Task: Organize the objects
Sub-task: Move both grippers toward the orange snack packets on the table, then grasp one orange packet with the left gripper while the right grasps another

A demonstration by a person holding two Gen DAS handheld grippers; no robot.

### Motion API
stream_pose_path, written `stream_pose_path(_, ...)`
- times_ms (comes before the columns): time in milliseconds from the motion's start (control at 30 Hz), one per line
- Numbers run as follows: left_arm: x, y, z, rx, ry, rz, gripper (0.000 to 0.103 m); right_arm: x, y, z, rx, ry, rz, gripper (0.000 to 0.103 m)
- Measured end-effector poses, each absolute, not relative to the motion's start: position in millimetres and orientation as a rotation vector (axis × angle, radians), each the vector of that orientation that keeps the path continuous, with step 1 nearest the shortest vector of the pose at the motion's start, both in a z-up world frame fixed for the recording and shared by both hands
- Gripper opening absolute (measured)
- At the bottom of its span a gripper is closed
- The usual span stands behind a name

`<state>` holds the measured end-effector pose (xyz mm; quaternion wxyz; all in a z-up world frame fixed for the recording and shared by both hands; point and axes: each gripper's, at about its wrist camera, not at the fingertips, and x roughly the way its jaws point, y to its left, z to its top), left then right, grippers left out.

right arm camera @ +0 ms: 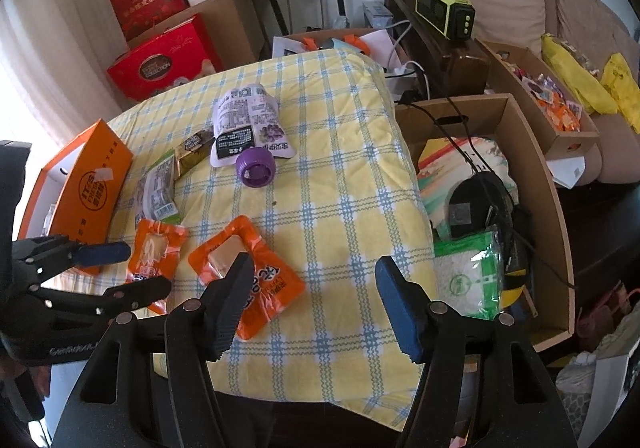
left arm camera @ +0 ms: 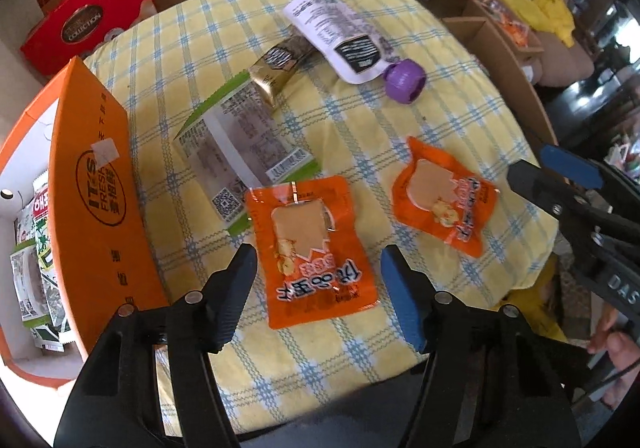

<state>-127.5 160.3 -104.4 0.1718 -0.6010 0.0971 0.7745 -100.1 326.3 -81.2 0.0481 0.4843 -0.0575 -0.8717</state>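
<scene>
In the left wrist view, the left gripper [left arm camera: 318, 288] sits at the bottom centre, its jaws partly spread with one black finger and one blue finger on either side of an orange snack packet [left arm camera: 310, 252]. The pads stand clear of the packet's edges, so nothing is held. A second orange packet [left arm camera: 444, 196] lies just right of the first, apart from it, and the right gripper [left arm camera: 554, 164] reaches in from the right edge, near that packet's right side.

In the right wrist view, the right gripper [right arm camera: 316, 296] fills the bottom centre, jaws likewise partly spread and empty. Its black finger covers part of the second orange packet [right arm camera: 260, 268], while its blue finger is over bare checked cloth [right arm camera: 340, 208]. Whether the black finger touches the packet cannot be told. The left gripper [right arm camera: 116, 268] enters from the left edge, straddling the first packet [right arm camera: 154, 252].

Further up the left wrist frame, a clear green-edged packet [left arm camera: 240, 144] touches the first packet's upper left corner. A gold packet [left arm camera: 276, 68] lies beyond it, overlapped by a white pouch [left arm camera: 336, 32] with a purple cap [left arm camera: 404, 82]. An orange box [left arm camera: 96, 184] stands open at the left edge with packets inside. In the right wrist frame, a cardboard box [right arm camera: 532, 152] of bags sits to the right of the cloth.
</scene>
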Motion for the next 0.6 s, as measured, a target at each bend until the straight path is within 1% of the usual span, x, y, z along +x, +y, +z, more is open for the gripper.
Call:
stream_pose_path(167,-136.2,157.1,-112.4,-1.718,0.254,2.196,0.066,-101.9,325.4,-82.8,1.481,-0.176,-2.650,0.065)
stream_pose_path(233,-137.5,158.2,-112.4,-1.715,0.252,2.199,0.066,-102.2,325.3,-83.3,1.483,-0.176,-2.647,0.065)
stream_pose_path(300,-137.7,158.8,-112.5,-1.703,0.245,2.202,0.062,-102.3,326.2,-83.4,1.481,-0.176,-2.646,0.065)
stream_pose_path(367,-136.8,159.6,-111.4,-1.686,0.272,2.213,0.049,-102.5,325.9,-83.5,1.477,-0.175,-2.642,0.065)
stream_pose_path(400,-135.8,158.5,-110.1,-1.680,0.274,2.215,0.048,-102.1,325.5,-83.3,1.474,-0.172,-2.641,0.065)
stream_pose_path(467,-136.3,156.8,-109.1,-1.676,0.264,2.214,0.039,-102.4,324.0,-83.4,1.470,-0.162,-2.635,0.065)
stream_pose_path(500,-136.7,156.0,-108.0,-1.672,0.267,2.217,0.037,-102.6,323.0,-83.2,1.466,-0.156,-2.631,0.065)
stream_pose_path(600,-136.3,157.3,-107.8,-1.675,0.276,2.207,0.036,-103.2,318.6,-82.3,1.453,-0.132,-2.609,0.065)
